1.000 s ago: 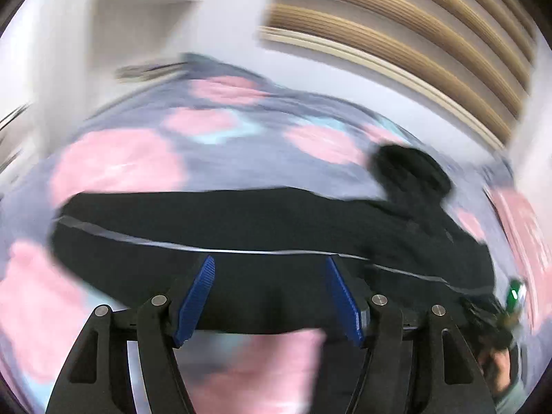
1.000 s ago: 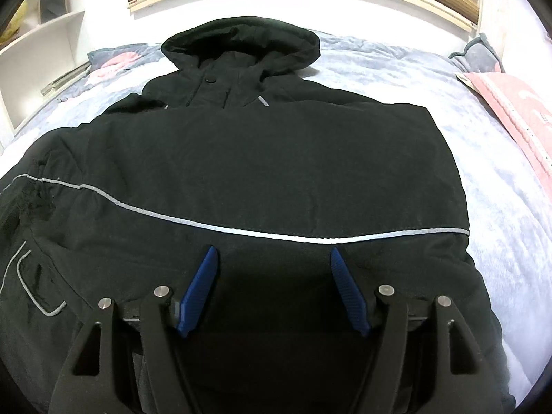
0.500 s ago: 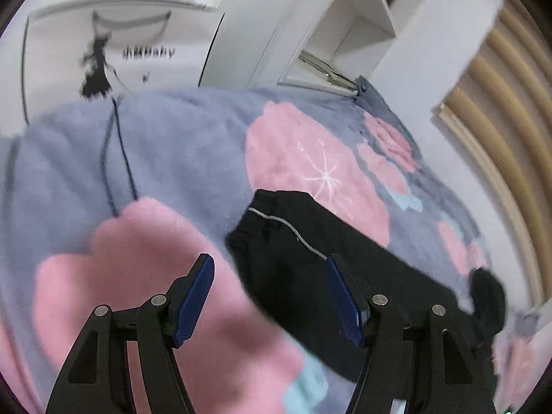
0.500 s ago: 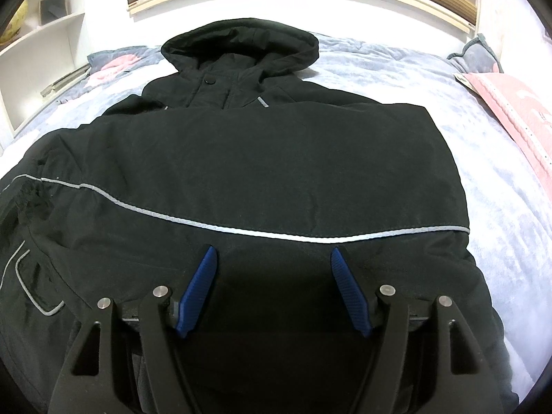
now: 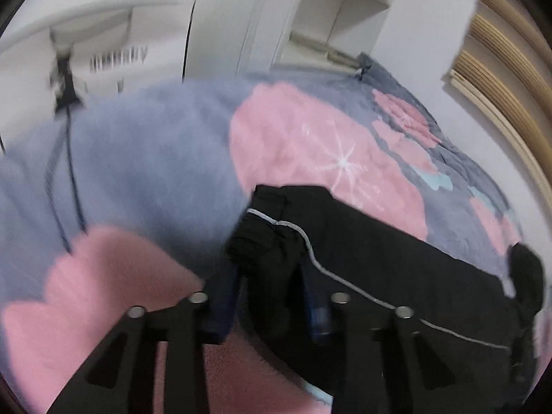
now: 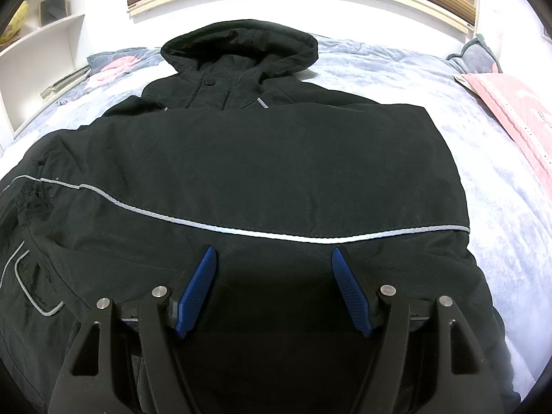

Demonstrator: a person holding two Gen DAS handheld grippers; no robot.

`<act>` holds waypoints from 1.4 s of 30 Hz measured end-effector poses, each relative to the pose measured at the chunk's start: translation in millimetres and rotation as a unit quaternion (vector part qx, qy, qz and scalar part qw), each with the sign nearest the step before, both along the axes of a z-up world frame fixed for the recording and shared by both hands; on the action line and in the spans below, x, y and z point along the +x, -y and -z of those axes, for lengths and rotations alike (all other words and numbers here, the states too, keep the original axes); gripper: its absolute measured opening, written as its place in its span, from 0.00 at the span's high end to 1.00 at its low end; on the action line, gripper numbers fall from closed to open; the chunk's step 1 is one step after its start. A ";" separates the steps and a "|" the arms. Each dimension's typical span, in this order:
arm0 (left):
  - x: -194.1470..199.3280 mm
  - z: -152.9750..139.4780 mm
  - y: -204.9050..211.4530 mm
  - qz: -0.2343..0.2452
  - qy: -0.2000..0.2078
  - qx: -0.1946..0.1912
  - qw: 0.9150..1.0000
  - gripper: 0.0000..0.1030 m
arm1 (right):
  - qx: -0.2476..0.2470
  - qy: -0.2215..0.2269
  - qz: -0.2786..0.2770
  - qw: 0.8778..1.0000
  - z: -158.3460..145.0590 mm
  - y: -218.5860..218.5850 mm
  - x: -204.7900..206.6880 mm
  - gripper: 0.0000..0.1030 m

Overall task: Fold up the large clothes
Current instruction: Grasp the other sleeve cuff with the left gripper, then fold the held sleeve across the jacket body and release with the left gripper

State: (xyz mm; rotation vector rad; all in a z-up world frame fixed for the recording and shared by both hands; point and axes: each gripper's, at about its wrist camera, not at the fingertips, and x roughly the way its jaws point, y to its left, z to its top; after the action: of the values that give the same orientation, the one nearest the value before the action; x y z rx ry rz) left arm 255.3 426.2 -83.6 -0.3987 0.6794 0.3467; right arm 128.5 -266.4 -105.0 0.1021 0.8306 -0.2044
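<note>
Nothing here can be read properly. Up and to the left of the left gripper (image 5: 269,296), a white panel (image 5: 114,51) at the far side of the bed carries a short line of dark lettering (image 5: 119,58), but it is smeared by blur and no letter can be made out. Far off to the right of the right gripper (image 6: 272,289), a pink cloth (image 6: 517,110) shows faint pale marks that may be characters, too small and washed out to tell.
</note>
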 end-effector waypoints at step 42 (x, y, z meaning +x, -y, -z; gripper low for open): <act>-32.5 -30.1 422.7 0.532 -0.019 0.025 0.846 0.38 | 0.000 -0.008 -0.005 1.000 -4.0 -5.0 4.4 0.19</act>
State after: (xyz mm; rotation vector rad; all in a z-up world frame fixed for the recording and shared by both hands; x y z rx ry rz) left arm 222.8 3.4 -53.4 0.0786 0.8284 -0.6935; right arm 132.9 -261.3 -100.9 0.0959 0.8475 -0.1969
